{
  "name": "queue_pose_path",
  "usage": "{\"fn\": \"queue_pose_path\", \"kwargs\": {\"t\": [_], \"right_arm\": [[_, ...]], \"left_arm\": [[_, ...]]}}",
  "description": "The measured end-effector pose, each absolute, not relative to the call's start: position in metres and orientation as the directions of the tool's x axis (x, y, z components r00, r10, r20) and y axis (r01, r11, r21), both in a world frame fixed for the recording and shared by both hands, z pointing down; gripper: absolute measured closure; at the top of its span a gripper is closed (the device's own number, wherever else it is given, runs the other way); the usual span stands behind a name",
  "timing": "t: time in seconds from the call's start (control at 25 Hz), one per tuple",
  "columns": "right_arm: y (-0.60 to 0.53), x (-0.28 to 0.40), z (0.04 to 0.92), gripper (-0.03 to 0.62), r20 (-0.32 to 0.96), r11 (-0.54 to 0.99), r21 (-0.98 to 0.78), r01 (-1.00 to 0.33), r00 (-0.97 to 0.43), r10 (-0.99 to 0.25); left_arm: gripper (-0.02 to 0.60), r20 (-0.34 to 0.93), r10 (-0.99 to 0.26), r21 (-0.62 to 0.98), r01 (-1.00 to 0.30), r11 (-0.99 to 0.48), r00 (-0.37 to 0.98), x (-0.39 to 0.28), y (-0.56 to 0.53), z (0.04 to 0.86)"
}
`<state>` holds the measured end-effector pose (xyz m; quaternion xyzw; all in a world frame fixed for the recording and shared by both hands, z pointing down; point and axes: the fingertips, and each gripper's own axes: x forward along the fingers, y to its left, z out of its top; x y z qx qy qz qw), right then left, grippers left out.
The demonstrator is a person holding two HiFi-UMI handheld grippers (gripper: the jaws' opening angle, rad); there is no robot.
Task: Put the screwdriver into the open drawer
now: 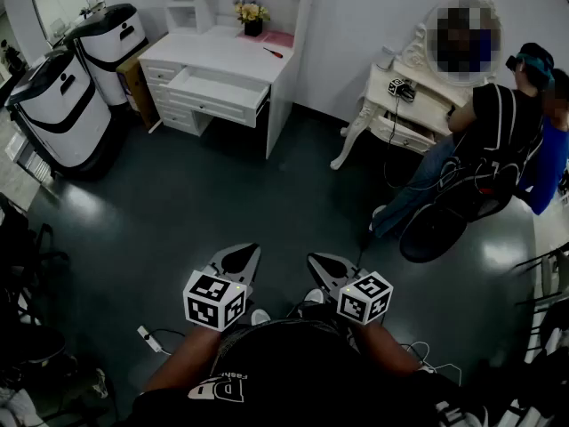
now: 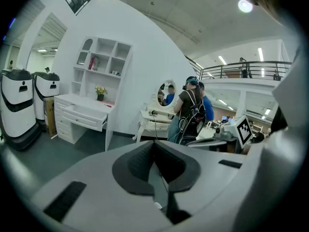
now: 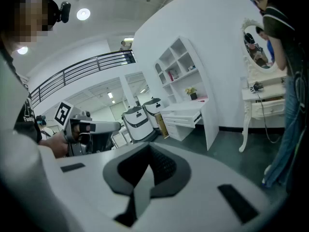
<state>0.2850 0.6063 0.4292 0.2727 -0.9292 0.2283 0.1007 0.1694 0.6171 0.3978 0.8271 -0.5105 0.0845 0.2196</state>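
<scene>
Two white machines [image 1: 60, 105] left, vanity table [image 1: 418, 96] w/ two people [image 1: 498, 132] right — flowers [image 1: 252, 10] between.

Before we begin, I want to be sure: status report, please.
Left gripper, right gripper shut, empty. Screwdriver on desk top, drawer open below. People at right, off the path.

Head view: from above the person, fwd & steeply down; floor fills mid-frame, white desk [image 1: 213, 50] w/ open drawer [image 1: 218, 92] far off at top. Left gripper view: low, along its jaws, same desk distant at left; right gripper view: likewise, desk right of centre; dressing table [image 1: 418, 96] in all three.
</scene>
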Motion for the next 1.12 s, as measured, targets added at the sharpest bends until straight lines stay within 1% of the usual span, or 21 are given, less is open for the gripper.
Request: {"fn": "queue_pose_path", "kwargs": {"t": [0.4,0.6,0.72,0.88,1.12], "right_arm": [[0.609,0.286,0.425,0.588,0.312,0.770,-0.346,-0.536,-0.840,-0.445],[0.608,0.284,0.424,0.588,0.297,0.755,-0.372,-0.539,-0.840,-0.454],[0.608,0.278,0.422,0.586,0.276,0.749,-0.393,-0.533,-0.846,-0.456],[0.609,0.265,0.419,0.585,0.273,0.769,-0.366,-0.524,-0.850,-0.450],[0.601,0.262,0.430,0.585,0.314,0.762,-0.364,-0.536,-0.840,-0.442]], "left_arm": [[0.566,0.348,-0.819,0.260,-0.886,-0.384,0.457,0.172,0.615,0.393],[0.566,0.350,-0.819,0.259,-0.888,-0.381,0.454,0.168,0.614,0.394],[0.566,0.353,-0.818,0.264,-0.887,-0.379,0.454,0.164,0.614,0.397],[0.566,0.365,-0.814,0.276,-0.887,-0.370,0.453,0.155,0.615,0.403],[0.566,0.389,-0.807,0.292,-0.890,-0.349,0.444,0.147,0.608,0.415]]}}
